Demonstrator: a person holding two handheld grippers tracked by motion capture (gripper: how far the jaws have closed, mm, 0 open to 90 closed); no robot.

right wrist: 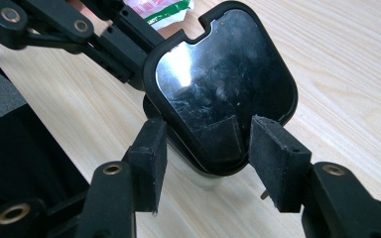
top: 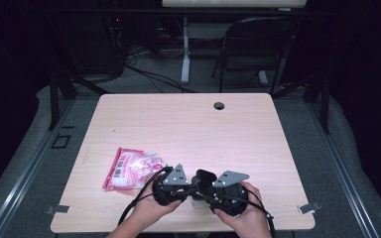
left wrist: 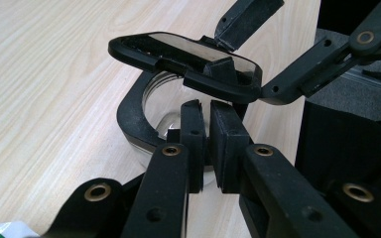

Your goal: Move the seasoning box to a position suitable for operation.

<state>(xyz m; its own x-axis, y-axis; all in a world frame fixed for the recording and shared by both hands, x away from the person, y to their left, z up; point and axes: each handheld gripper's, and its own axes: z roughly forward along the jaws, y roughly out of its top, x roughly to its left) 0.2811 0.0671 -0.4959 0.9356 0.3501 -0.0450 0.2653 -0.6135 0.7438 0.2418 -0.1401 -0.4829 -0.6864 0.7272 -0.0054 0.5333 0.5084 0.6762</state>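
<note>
A clear jar (left wrist: 162,111) with a black rim stands near the table's front edge (top: 197,202). Its black hinged lid (right wrist: 218,84) is swung up above the mouth (left wrist: 178,54). My left gripper (left wrist: 209,124) comes in from the left (top: 191,191), its pads almost together and pinching the jar's near rim. My right gripper (right wrist: 208,148) comes in from the right (top: 207,191). Its pads stand wide and press on the two sides of the lid's lower end. Both hands sit close together around the jar.
A pink and white plastic packet (top: 129,168) lies on the light wooden table (top: 188,129) just left of my left hand. A cable hole (top: 219,105) is at the far edge. A chair (top: 258,44) stands beyond the table.
</note>
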